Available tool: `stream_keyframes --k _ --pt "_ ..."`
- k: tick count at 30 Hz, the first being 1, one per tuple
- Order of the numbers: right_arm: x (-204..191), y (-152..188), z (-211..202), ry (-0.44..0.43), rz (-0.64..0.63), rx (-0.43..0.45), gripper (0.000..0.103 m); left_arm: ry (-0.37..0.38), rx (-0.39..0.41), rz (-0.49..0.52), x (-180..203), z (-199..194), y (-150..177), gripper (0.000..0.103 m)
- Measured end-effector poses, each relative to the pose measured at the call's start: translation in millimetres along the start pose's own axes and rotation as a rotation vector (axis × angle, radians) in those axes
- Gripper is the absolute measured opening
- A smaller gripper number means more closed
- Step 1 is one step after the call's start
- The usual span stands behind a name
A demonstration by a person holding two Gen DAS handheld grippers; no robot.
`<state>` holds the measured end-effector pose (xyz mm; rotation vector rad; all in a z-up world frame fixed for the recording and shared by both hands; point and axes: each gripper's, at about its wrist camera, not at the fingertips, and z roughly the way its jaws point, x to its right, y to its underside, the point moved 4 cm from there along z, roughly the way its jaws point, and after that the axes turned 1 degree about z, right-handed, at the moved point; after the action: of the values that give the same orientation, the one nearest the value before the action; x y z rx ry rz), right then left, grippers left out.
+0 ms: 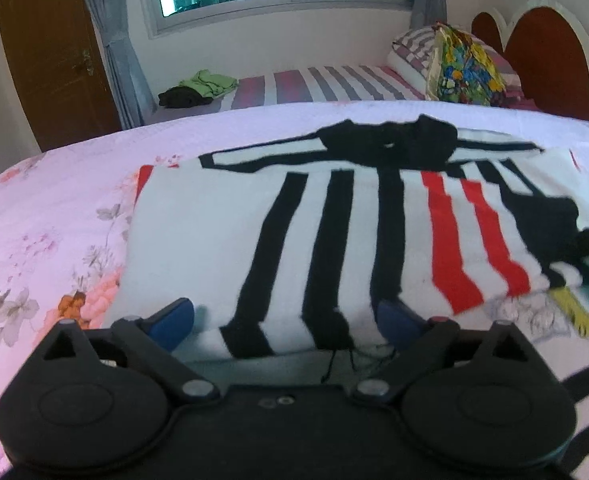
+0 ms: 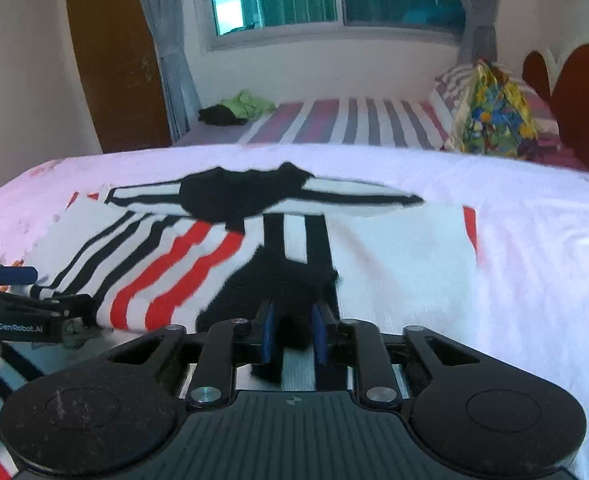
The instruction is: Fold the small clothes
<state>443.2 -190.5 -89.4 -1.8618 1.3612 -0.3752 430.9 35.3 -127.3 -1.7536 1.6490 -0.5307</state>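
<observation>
Striped shirt [image 1: 254,232] lies flat on the bed [image 1: 54,208], straight ahead of both grippers, collar end far from them, near hem at the fingertips. White with black stripes, two red stripes, black patch at the collar.

Left gripper [image 1: 286,320]: jaws spread wide, near hem lies between the blue pads but they don't press it. Not holding anything. A few loose black threads hang off the hem just in front of its body.

Right gripper [image 2: 294,336]: jaws partly apart, dark cuff or sleeve end [image 2: 278,292] sits between and just ahead of the pads. Gap visible each side of the cloth, so I read it as released, not gripped. Motion blur there, not fully certain.

In the right wrist view the left gripper shows at the left edge, down at the hem, beside the red stripes.

Step, my read: a sleeve has been laid across the body of the shirt and let go; sides look partly folded in already. The lengthwise fold isn't done, collar end is uncovered.

Next move likely calls for: both grippers pinch the near hem, one towards each corner, lift together and carry it away towards the collar. Keep the lift even, otherwise the folded-in sleeve slides out.

Other clothes [image 1: 198,88] on the far bed, well apart, not in play.
</observation>
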Motion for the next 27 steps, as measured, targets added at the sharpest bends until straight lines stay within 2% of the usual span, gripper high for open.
stream_keyframes --k 3,7,9,11,12,17,27 --pt "1.9 10.9 -13.8 0.013 -0.008 0.002 0.053 0.004 -0.007 0.007 -0.4 -11.2 7.2 0.098" --pt "3.6 25.7 -43.0 0.030 -0.002 0.011 0.053 0.003 0.005 0.020 -15.0 -46.1 34.4 0.097" --pt "5.2 33.8 -58.3 0.032 0.010 0.012 0.053 -0.010 0.005 0.009 -28.9 -62.5 52.8 0.093" --pt "6.7 43.4 -75.1 0.040 0.022 0.012 0.053 -0.002 -0.023 -0.013 -43.6 -76.7 73.2 0.082" --pt "6.4 48.6 -83.2 0.039 0.025 0.009 0.053 -0.004 -0.032 -0.031 -51.0 -83.6 83.7 0.082" --pt "-0.8 73.4 -116.5 0.047 0.036 -0.004 0.053 -0.012 -0.051 -0.071 -69.9 -111.9 113.9 0.084" --pt "-19.5 125.9 -171.0 0.086 0.047 -0.046 0.053 0.012 -0.064 -0.056 -73.6 -154.3 153.4 0.085"
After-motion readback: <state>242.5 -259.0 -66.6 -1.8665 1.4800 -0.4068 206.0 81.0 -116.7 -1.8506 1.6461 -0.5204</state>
